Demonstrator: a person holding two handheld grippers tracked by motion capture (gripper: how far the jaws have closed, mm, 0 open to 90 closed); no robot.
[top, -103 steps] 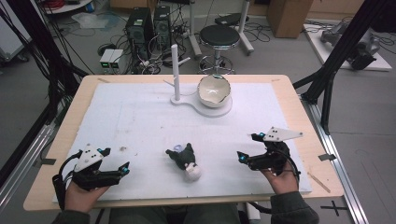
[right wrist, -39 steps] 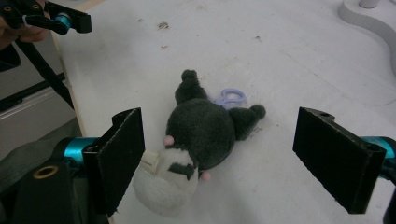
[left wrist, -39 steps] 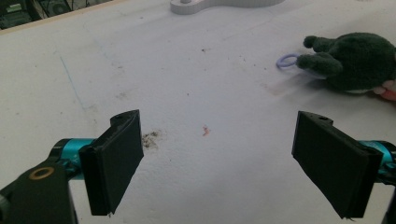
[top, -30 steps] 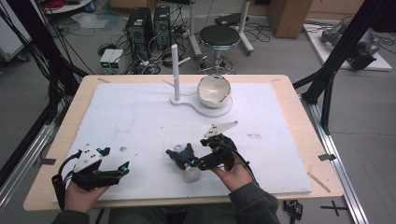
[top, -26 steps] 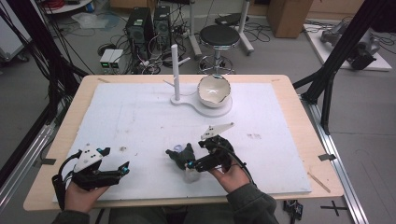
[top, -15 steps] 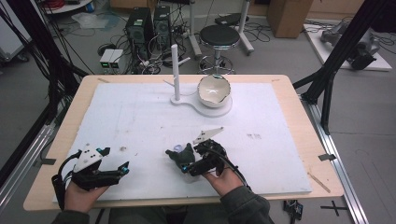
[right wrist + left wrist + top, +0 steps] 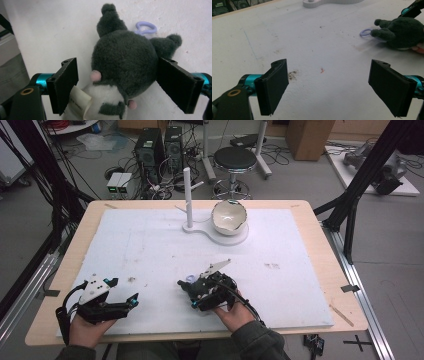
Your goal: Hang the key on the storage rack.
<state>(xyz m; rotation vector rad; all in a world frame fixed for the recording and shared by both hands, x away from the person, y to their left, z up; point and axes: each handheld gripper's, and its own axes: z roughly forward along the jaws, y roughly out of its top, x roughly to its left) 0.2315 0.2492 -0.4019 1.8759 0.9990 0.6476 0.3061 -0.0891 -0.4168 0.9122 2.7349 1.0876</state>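
Right gripper view: our right hand-held gripper [image 7: 117,82] has slid left to straddle the plush toy [image 7: 125,65], jaws open, so we reckon a grab's next. Left hand-held gripper [image 7: 337,87] open too.

From above, your right gripper [image 7: 192,295] hides nearly all of the plush toy [image 7: 123,65]. In the right gripper view the toy's lower body runs off the bottom edge, and its tag [image 7: 78,102] print is too small to read.

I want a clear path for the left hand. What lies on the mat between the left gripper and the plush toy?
Only bare white mat with small dirt specks, as the left gripper view shows: nothing stands between the left gripper and the plush toy.
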